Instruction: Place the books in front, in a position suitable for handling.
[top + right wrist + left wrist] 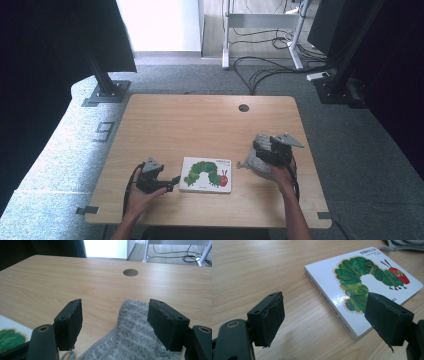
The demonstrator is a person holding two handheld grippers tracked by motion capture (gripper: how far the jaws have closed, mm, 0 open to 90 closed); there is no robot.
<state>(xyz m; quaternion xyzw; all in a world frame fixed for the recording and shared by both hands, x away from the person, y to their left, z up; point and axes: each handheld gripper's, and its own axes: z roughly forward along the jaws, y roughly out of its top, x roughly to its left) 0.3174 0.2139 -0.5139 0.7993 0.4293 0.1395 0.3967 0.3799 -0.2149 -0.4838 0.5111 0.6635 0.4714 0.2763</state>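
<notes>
Both of my grippers stand with their jaws spread wide and nothing pinched between them. My left gripper (pixel 172 182) lies low near the front edge of the light wooden table (pixel 200 120), its tips just beside the left short edge of the white board book with a green caterpillar on its cover (pixel 206 174); from its own view the left gripper (pixel 324 317) straddles the book's (pixel 362 282) near corner, one black pad over bare wood, the other over the cover, though I cannot tell whether either touches it. That view shows the book's thick, glossy cover and printed spine. My right gripper (pixel 262 145) hangs over the crumpled grey knitted cloth (pixel 255 162) lying right of the book, near the table's right edge. Seen from the right gripper (pixel 115 322) itself, the cloth (pixel 130 340) shows a fuzzy, flecked weave and rises between the jaws, against the right-hand pad. Beyond it is a round cable hole (pixel 130 272) in the smooth wood-grain top.
</notes>
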